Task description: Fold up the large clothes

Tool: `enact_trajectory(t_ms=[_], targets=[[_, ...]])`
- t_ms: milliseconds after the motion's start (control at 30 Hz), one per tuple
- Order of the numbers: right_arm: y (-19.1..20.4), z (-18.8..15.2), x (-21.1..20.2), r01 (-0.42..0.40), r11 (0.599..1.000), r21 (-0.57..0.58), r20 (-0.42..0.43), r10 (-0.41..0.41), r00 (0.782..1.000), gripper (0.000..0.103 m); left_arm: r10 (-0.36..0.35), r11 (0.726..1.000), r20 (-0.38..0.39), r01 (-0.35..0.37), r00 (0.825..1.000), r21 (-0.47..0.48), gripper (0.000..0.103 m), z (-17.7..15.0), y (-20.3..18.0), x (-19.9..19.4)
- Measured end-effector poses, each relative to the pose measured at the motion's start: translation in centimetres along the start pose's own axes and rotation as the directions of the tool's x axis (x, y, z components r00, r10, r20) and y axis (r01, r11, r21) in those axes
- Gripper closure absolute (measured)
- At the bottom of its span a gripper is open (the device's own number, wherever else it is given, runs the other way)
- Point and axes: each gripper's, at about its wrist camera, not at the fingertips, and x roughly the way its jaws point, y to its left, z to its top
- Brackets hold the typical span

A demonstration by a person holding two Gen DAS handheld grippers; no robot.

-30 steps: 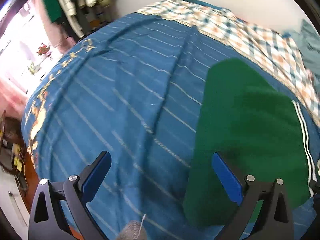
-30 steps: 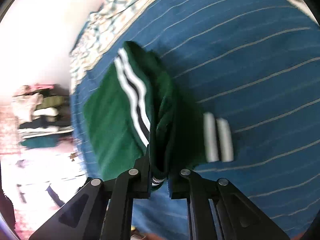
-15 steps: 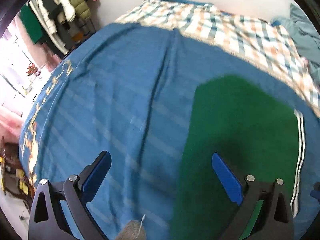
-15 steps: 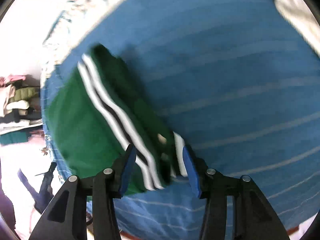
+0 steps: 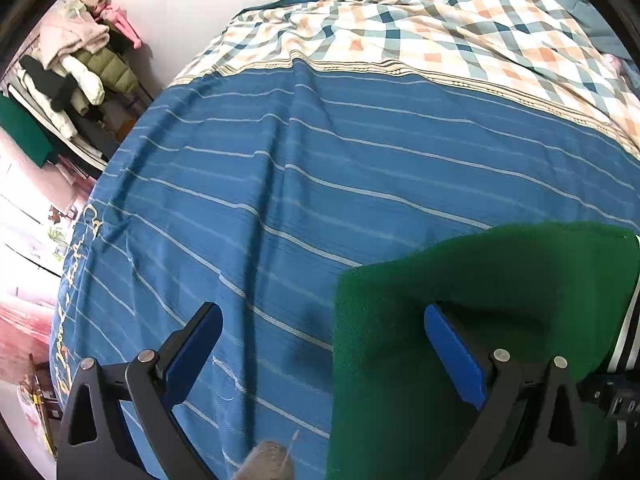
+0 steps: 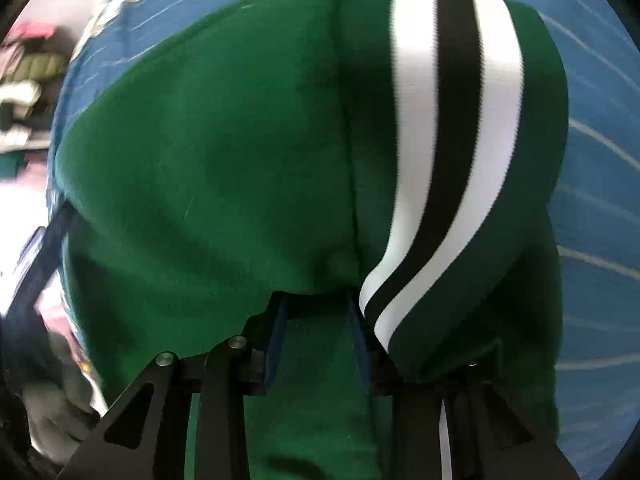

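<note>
A folded green garment [image 5: 480, 312] with white and black stripes [image 6: 452, 120] lies on the blue striped bedspread [image 5: 320, 184]. My left gripper [image 5: 320, 344] is open; its right finger [image 5: 456, 356] rests over the garment's left part, its left finger over bare bedspread. My right gripper [image 6: 316, 308] is pushed in at the garment's edge, and the green cloth [image 6: 224, 140] fills its view. Its jaws stand a little apart with cloth over and between them; whether they hold it is unclear.
A checked quilt [image 5: 440, 36] lies across the far end of the bed. Clothes hang on a rack [image 5: 76, 76] at the far left beside the bed. The bed's left edge [image 5: 68, 300] drops to a pink floor.
My right gripper opened, let go of the garment's edge, then moved in close against the folded cloth. My left gripper pulled back toward me, so the garment sits lower right in its view.
</note>
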Motion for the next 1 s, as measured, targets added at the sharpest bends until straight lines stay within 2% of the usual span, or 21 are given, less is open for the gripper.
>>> enact_trajectory(t_ms=[33,100,133,167,233,267,300,367,400,433,500,533,600,633,667,700,733,833,933,967,1000], targets=[[-0.1,0.0,-0.7,-0.020,1.000,-0.006,-0.012,0.020,1.000,0.069,-0.008,1.000,-0.005,0.008,1.000,-0.017,0.000,0.1,0.5,-0.7],[-0.8,-0.6,-3.9,-0.132,0.991,-0.032,0.019,0.133,0.991,0.062,-0.053,0.996,-0.003,0.052,0.999,-0.078,0.000,-0.4,2.2,-2.7],[-1.9,-1.3,-6.3,-0.169,0.984,-0.048,0.070,0.172,0.983,0.049,-0.078,0.991,0.002,0.078,0.997,-0.109,0.000,-0.8,3.0,-3.5],[-2.7,-1.8,-8.0,-0.186,0.980,-0.067,0.124,0.193,0.973,0.030,-0.105,0.984,0.011,0.105,0.994,-0.147,0.000,-1.6,4.0,-4.3],[-5.1,-2.7,-11.1,-0.170,0.981,-0.097,0.256,0.190,0.948,0.011,-0.153,0.964,0.000,0.149,0.988,-0.219,0.000,-3.7,5.7,-5.4],[-6.7,-2.7,-11.6,-0.152,0.984,-0.096,0.304,0.174,0.937,0.011,-0.183,0.953,-0.019,0.173,0.983,-0.250,0.000,-4.9,6.2,-5.4],[-8.0,-1.9,-10.9,-0.159,0.982,-0.099,0.291,0.181,0.939,0.011,-0.219,0.940,-0.034,0.202,0.975,-0.277,0.000,-6.0,6.5,-5.3],[-9.7,-0.9,-7.8,-0.184,0.980,-0.079,0.168,0.195,0.966,0.011,-0.298,0.906,-0.059,0.262,0.953,-0.333,0.000,-8.0,6.8,-4.7],[-10.6,-1.1,-5.8,-0.204,0.976,-0.080,0.112,0.212,0.971,0.011,-0.348,0.884,-0.067,0.304,0.935,-0.355,0.000,-9.0,6.6,-4.3],[-11.1,-0.5,-3.7,-0.251,0.965,-0.078,0.037,0.254,0.966,0.011,-0.376,0.871,-0.073,0.326,0.924,-0.368,0.001,-9.7,6.4,-3.9],[-11.2,0.2,-0.6,-0.299,0.951,-0.078,-0.028,0.298,0.954,0.009,-0.403,0.858,-0.083,0.345,0.912,-0.380,0.001,-10.3,6.1,-3.6],[-11.2,0.5,-0.2,-0.322,0.943,-0.090,-0.014,0.322,0.947,0.005,-0.407,0.856,-0.084,0.348,0.909,-0.383,0.001,-10.4,6.0,-3.5],[-10.8,1.0,-0.2,-0.351,0.932,-0.094,-0.011,0.352,0.936,0.004,-0.403,0.860,-0.090,0.343,0.911,-0.378,0.001,-10.5,6.0,-3.7],[-10.6,1.1,-0.3,-0.394,0.915,-0.092,-0.013,0.394,0.919,0.006,-0.403,0.862,-0.092,0.344,0.911,-0.372,0.001,-10.6,6.1,-3.7],[-10.3,1.3,-0.2,-0.450,0.889,-0.083,-0.021,0.450,0.893,0.021,-0.405,0.862,-0.094,0.345,0.910,-0.371,0.001,-10.8,6.4,-3.6],[-10.0,1.3,-0.1,-0.435,0.897,-0.074,-0.015,0.436,0.900,0.025,-0.409,0.861,-0.097,0.348,0.907,-0.372,0.001,-10.9,6.7,-3.6],[-9.8,1.3,0.1,-0.416,0.907,-0.065,-0.010,0.416,0.909,0.044,-0.415,0.859,-0.099,0.354,0.904,-0.370,0.001,-10.9,7.0,-3.6],[-11.3,0.6,0.0,-0.499,0.864,0.062,0.025,0.499,0.866,0.056,-0.418,0.865,-0.094,0.365,0.903,-0.344,0.001,-10.7,8.0,-3.7],[-13.1,-1.5,-0.3,-0.649,0.725,0.231,0.093,0.647,0.757,0.065,-0.452,0.855,-0.076,0.407,0.889,-0.321,0.001,-10.2,9.2,-3.8],[-13.5,-2.6,-0.4,-0.696,0.658,0.289,0.122,0.696,0.708,0.065,-0.467,0.849,-0.076,0.422,0.881,-0.317,0.001,-10.0,9.6,-3.6],[-13.6,-4.2,-0.3,-0.727,0.599,0.336,0.151,0.728,0.669,0.065,-0.487,0.839,-0.077,0.442,0.870,-0.316,0.001,-9.7,9.8,-3.5]])
